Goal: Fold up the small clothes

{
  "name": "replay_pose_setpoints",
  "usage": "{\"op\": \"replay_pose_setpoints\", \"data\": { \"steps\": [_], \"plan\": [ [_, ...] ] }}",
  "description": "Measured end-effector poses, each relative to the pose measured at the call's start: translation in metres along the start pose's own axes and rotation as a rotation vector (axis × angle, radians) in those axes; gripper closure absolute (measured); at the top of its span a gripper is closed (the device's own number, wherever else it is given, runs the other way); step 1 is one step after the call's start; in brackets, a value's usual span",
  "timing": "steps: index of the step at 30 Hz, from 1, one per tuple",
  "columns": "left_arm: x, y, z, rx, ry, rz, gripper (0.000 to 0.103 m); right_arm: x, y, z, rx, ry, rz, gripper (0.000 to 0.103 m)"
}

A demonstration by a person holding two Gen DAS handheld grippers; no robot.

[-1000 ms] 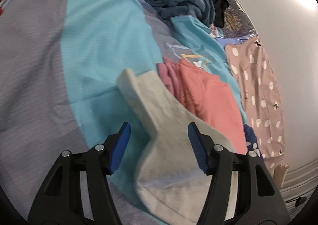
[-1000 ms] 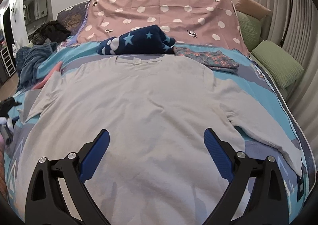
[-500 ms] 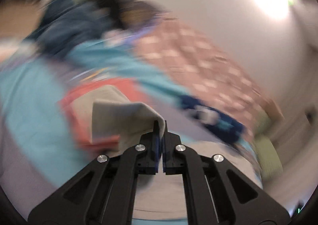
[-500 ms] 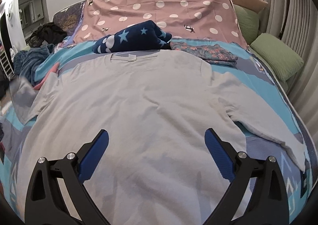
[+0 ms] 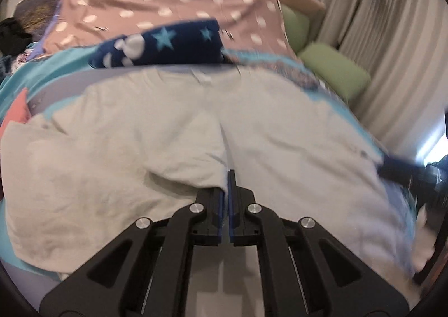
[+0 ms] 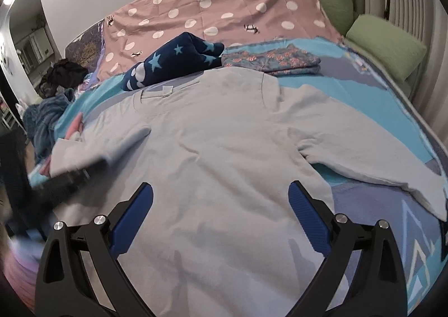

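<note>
Left gripper (image 5: 227,177) jaws pinch the grey shirt's (image 6: 224,149) sleeve (image 5: 140,149); right gripper (image 6: 221,202) gapes

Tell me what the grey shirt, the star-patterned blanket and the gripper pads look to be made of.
Grey shirt: likely cotton jersey or light fleece; matte, soft creases, limp sleeves.
Star blanket: probably plush fleece; thick rounded rolls, fuzzy edges, no sheen.
Pads of the right gripper: seemingly blue rubber or ribbed plastic; fine ridged texture on one pad, set on black, slightly glossy plastic arms.
</note>
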State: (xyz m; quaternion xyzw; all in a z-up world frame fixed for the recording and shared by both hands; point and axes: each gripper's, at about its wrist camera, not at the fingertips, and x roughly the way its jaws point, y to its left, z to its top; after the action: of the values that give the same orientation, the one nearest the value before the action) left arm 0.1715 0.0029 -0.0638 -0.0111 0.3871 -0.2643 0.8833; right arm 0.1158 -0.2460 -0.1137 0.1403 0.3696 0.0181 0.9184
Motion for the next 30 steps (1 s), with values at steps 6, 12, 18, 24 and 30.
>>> {"op": "replay_pose_setpoints", "data": {
  "steps": [6,12,18,24,30],
  "plan": [
    [-0.021,-0.007,-0.010,0.040,-0.051,-0.052,0.065,0.025,0.015,0.021,0.031,0.094,0.199,0.024],
    [-0.027,-0.014,-0.011,0.032,-0.087,-0.174,0.053,0.037,0.057,0.033,-0.144,0.138,0.185,0.038],
    [-0.021,-0.040,-0.007,0.089,-0.074,-0.302,0.046,0.040,0.019,0.034,-0.022,0.168,0.092,0.038],
    [-0.015,-0.072,-0.025,0.258,-0.010,-0.248,0.040,0.038,-0.008,0.027,-0.008,0.206,0.060,0.038],
    [-0.028,-0.057,-0.035,0.171,0.053,-0.276,0.033,0.032,0.054,0.023,-0.279,0.223,0.172,0.038]
  ]
}}
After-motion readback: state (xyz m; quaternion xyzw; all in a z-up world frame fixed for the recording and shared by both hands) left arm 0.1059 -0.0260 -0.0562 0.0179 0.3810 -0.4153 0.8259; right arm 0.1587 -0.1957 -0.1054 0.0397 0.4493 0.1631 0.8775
